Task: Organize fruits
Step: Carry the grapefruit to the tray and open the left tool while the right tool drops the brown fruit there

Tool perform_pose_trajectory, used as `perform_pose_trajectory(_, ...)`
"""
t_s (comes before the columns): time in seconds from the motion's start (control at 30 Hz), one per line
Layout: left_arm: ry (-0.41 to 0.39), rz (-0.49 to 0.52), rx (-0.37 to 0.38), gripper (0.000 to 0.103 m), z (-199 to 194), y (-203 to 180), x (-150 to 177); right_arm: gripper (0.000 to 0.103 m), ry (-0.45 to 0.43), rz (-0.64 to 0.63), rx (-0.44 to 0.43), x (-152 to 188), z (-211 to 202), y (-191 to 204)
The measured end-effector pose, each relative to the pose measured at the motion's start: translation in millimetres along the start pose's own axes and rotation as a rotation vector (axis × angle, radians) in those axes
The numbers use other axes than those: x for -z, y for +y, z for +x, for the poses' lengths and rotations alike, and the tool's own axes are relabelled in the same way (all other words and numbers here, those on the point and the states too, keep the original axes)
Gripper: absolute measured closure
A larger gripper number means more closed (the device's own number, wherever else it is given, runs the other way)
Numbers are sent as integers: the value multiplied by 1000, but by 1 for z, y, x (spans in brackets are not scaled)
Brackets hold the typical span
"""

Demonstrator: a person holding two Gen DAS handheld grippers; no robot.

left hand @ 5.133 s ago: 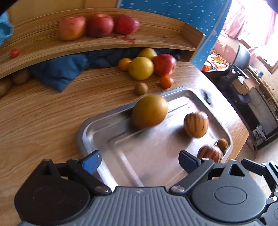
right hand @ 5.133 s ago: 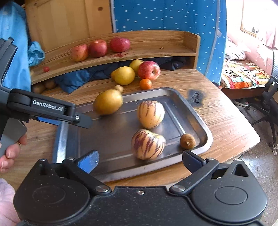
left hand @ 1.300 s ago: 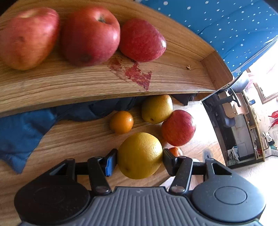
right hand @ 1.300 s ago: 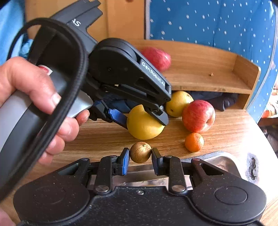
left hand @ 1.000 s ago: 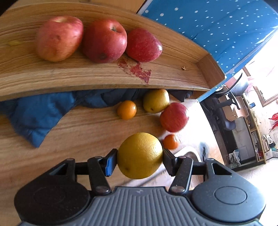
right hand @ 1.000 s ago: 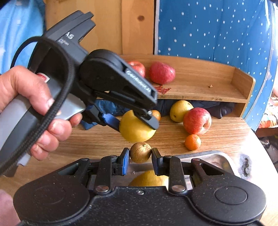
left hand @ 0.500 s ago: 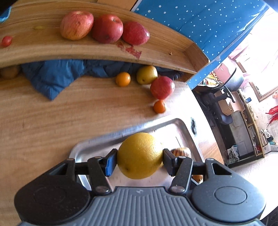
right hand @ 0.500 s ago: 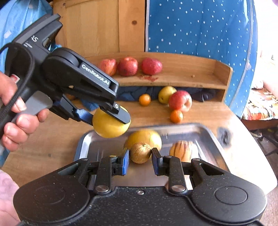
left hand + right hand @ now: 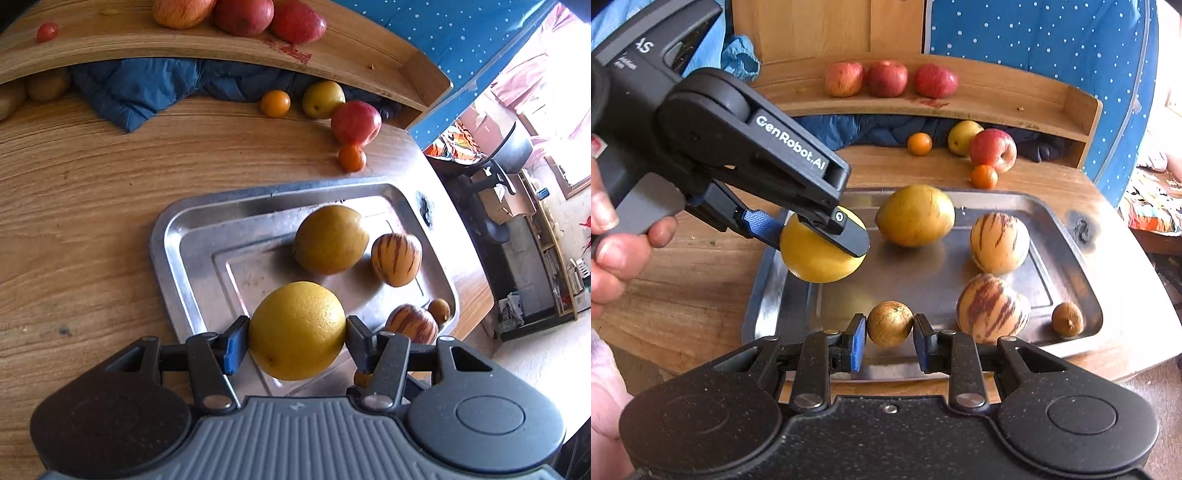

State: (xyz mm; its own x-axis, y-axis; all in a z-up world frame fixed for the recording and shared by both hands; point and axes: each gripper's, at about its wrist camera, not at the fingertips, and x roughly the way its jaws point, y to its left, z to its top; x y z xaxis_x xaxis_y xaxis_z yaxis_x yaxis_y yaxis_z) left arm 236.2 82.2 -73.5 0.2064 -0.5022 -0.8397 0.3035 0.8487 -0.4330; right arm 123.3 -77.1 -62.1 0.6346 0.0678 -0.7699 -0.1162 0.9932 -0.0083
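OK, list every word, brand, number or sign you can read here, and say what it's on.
"GenRobot.AI": white, on the side of the left gripper, seen from the right wrist view.
"AS": upside down on that gripper's handle; smaller print beneath it is too blurred to read.
A small embossed mark on the grey housing in the left wrist view: unreadable.

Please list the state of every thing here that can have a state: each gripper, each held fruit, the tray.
Left gripper: shut on the large yellow orange.
Large yellow orange: held above the tray, not set down.
Right gripper: shut on the small brown round fruit.
Small brown round fruit: held over the tray's near edge.
Rectangular metal tray: flat on the wooden table, holding four fruits.
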Motion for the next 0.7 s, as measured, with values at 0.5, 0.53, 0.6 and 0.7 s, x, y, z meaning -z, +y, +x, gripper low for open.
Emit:
perform_pose_trajectory(0.5,31,59,-68,43,4,-13,10,74,34,-2,14,2,6,-5)
perform_pose_trajectory(0.53,35,62,-73,43,4,-14,10,73,34,0,15,2,6,-6)
perform_pose_trajectory(0.6,43,63,-82,43,6,-14,10,72,36,1,19,2,6,-7)
perform_pose_trajectory(0.7,59,57,-101,43,8,-14,12,69,35,1,19,3,4,-7)
